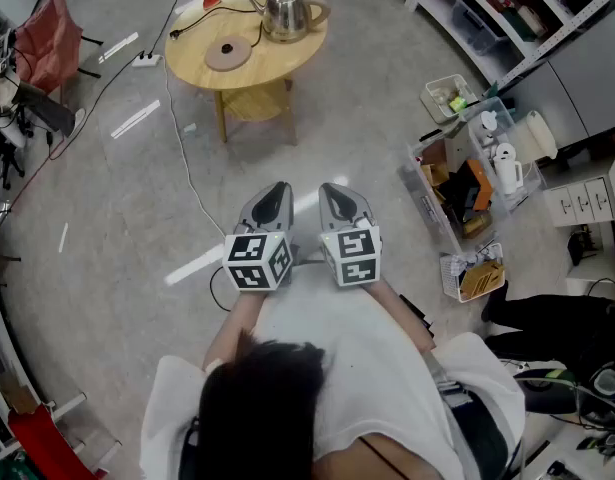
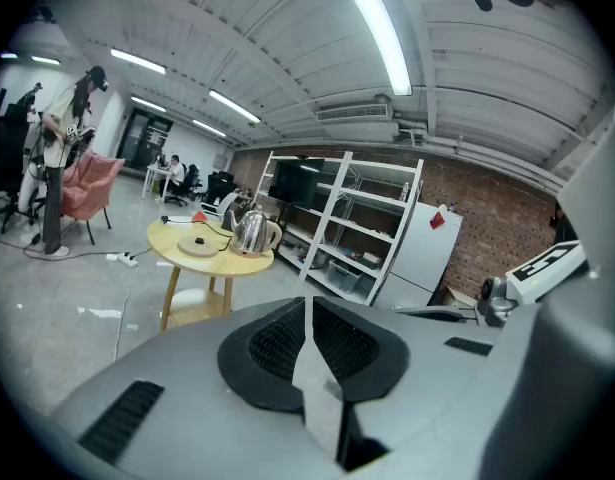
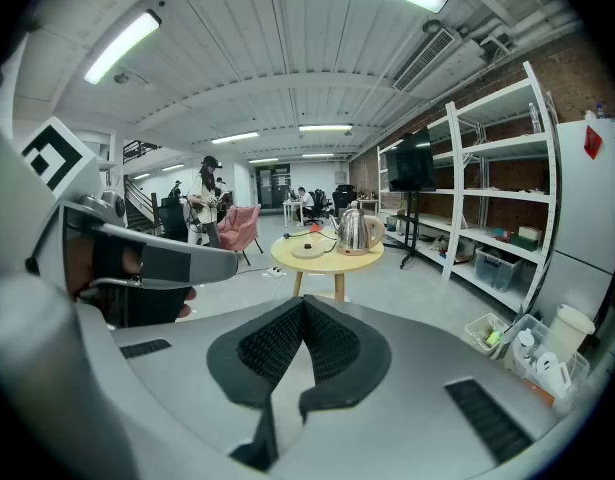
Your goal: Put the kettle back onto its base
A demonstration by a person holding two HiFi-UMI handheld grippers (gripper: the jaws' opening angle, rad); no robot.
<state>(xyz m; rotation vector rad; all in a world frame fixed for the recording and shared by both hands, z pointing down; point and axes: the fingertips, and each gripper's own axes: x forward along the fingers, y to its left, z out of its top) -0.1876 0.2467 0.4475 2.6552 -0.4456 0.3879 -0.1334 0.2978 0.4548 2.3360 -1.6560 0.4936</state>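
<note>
**Kettle Off Its Base, Both Grippers Closed on Nothing**

The rounded, shiny steel kettle (image 1: pixel 292 10) stood on the round pale-wood table (image 1: pixel 287 60), near the flat disc-shaped base (image 1: pixel 227 54) but not on it. Well apart from the table, the left gripper (image 1: pixel 277 190) and right gripper (image 1: pixel 332 190) hung side by side over smooth grey floor. Each had its ribbed black pads pressed together, holding nothing. Open floor lay between grippers and table, crossed by a thin white cable (image 1: pixel 182 158). Clear plastic bins (image 1: pixel 457 193) crowded the right side.
</note>
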